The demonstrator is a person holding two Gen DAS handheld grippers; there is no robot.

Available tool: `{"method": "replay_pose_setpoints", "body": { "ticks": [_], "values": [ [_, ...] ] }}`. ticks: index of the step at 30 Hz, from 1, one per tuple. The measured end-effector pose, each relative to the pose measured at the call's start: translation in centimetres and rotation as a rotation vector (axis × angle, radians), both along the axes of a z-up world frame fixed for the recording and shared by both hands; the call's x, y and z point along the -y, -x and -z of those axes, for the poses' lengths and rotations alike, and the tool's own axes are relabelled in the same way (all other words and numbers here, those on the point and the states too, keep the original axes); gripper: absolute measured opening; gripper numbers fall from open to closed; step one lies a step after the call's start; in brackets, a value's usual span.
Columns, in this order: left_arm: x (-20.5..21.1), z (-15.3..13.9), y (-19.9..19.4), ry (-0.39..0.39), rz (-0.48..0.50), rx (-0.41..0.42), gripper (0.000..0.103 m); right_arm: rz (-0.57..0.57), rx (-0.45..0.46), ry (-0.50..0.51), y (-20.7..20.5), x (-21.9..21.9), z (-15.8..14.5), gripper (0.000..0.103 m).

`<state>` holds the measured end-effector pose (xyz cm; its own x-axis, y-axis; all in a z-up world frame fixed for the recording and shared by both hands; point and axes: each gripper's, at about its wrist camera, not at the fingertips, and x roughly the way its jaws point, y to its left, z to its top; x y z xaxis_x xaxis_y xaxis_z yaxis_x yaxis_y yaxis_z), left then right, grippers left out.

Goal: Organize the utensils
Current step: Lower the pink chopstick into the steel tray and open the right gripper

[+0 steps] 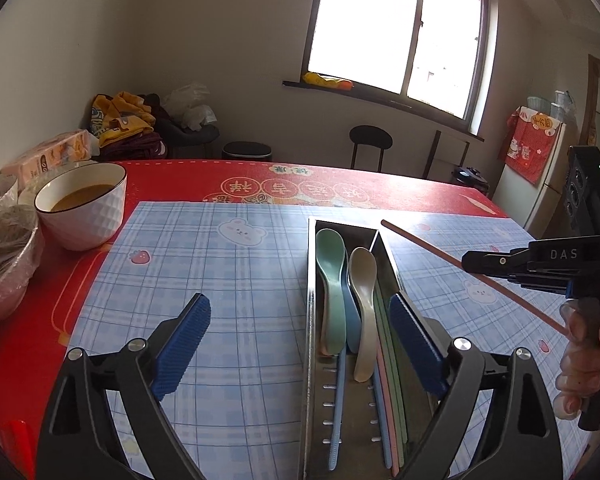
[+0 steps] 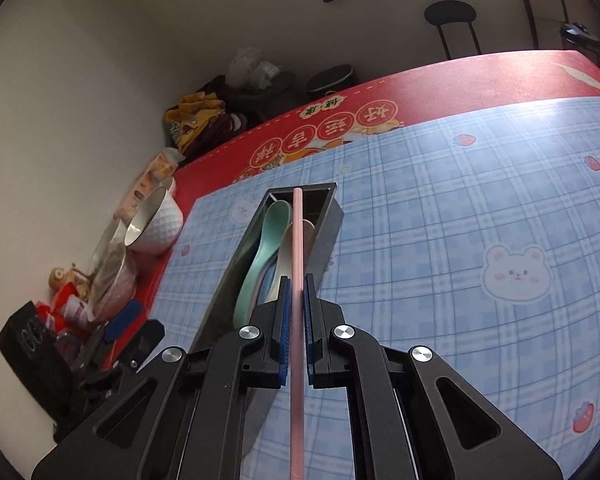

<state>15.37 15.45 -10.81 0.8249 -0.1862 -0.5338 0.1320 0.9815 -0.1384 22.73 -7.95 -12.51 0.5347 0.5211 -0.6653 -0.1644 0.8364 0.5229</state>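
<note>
Pink chopstick (image 2: 297,280) pinched in my right gripper (image 2: 296,300), long axis aligned with metal tray (image 2: 328,236) ahead; left gripper (image 1: 300,344) spread, empty.

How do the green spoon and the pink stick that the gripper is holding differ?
The green spoon lies in the metal box, untouched; the pink chopstick is clamped in the right gripper above that box. The spoon is broad with a rounded bowl; the chopstick is thin and straight. Both are pastel-coloured utensils.

Spoons (image 1: 342,300) in tray (image 1: 311,320); bowl (image 1: 82,204) far left
</note>
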Motion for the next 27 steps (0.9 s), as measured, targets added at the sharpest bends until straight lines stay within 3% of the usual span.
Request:
{"method": "replay_pose_setpoints", "body": {
  "ticks": [5,12,27],
  "values": [
    [-0.7,-0.2,0.0,0.013,-0.038,-0.004,0.092,0.066,-0.080,-0.038,-0.9,-1.0,1.6,0.006],
    [-0.9,-0.3,0.0,0.022,-0.046,-0.009,0.093,0.147,-0.125,-0.067,-1.2,-2.2,2.4,0.006],
    [-1.1,0.1,-0.2,0.042,-0.048,-0.027,0.093,0.083,-0.210,-0.103,-1.1,-5.0,4.1,0.006]
  ]
}}
